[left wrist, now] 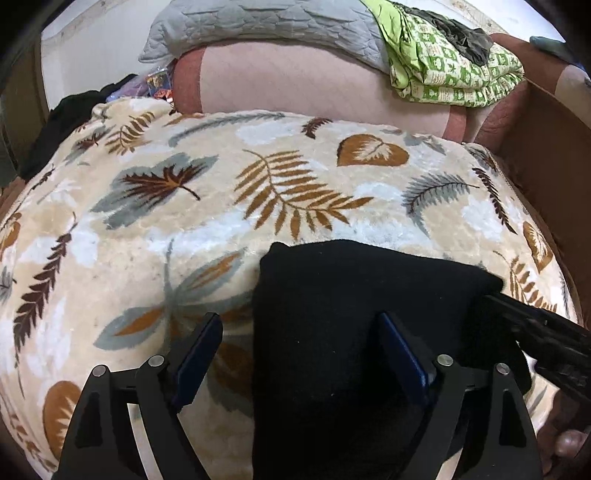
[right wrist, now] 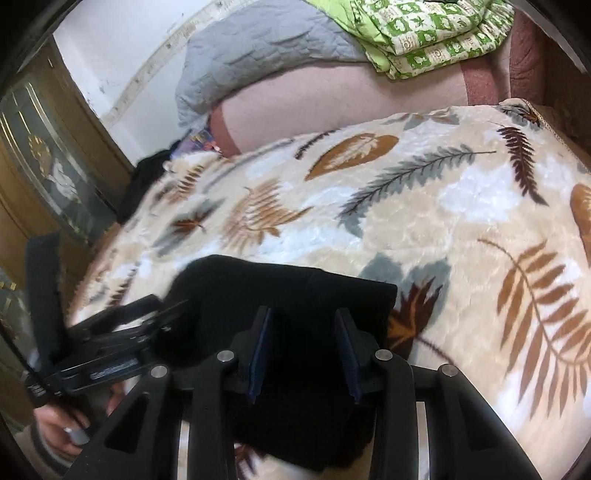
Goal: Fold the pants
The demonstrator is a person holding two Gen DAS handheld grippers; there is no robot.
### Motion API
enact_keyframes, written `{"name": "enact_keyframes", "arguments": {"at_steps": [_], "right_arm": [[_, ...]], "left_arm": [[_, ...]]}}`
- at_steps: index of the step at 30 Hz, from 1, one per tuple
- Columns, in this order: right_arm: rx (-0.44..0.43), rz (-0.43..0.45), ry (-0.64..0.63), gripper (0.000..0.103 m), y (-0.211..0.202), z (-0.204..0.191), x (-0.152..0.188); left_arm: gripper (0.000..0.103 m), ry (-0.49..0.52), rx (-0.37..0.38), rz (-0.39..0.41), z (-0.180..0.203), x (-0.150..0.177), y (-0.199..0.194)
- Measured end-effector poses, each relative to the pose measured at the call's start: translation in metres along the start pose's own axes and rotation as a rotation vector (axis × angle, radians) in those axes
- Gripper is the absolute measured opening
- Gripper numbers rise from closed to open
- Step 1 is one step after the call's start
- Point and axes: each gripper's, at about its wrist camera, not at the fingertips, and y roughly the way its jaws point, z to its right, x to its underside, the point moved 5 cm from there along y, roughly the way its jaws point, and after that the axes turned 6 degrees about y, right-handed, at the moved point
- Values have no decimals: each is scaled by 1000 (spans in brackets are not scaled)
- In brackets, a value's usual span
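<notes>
Black pants [left wrist: 354, 314], folded into a thick, soft, matte bundle with squared corners, lie on the near part of a bed covered by a plush cream blanket [left wrist: 207, 221] printed with brown, tan and grey leaves and ferns. The left gripper [left wrist: 299, 347] hangs over the bundle's left edge, its blue-padded fingers [left wrist: 201, 343] spread wide apart, one over the blanket and one over the black cloth, gripping nothing. The right gripper [right wrist: 303, 343] sits directly over the pants, its fingers [right wrist: 262, 343] parted with dark fabric showing between them; whether they touch the cloth cannot be told. The left wrist view shows the right gripper reaching in from the right to the bundle's far corner; the right wrist view alone shows the left gripper, blurred, at the left, the person's hand [right wrist: 74, 432] on it, and a wooden cabinet [right wrist: 40, 173] with glass panels. Behind the blanket rise a pink bolster [left wrist: 314, 85], a grey quilted pillow [left wrist: 266, 26] and folded green-and-white patterned bedding [left wrist: 454, 70], with another dark garment [left wrist: 70, 118] heaped at the blanket's far left edge.
</notes>
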Motion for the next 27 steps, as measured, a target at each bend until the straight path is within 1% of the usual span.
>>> {"name": "enact_keyframes", "arguments": {"at_steps": [2,5,9,11,13,19,23,27], "right_arm": [[12,-10,1,35,11,4,-1],[5,-7,10,35,6,5,-4],[33,25,-9,36,-13,3,-6],[53,48,-18,43,-23,2,-7],[68,74,-28,46,-34,1,-7],[161,124,-41,48,-60,6,-4],[166,136,-2,51,-71,17,1],[188,144,3,52,-80,23,5]], "left_arm": [[89,3,0,5,2,-1,2],[88,3,4,4,4,-3,1],[87,-34,4,38,0,-5,-12],[87,-49,4,49,-2,-4,-20],[87,-55,6,54,-2,-3,-27],[87,-41,5,74,3,2,-47],[88,-33,9,82,7,7,-59],[88,-27,19,85,11,11,-68]]}}
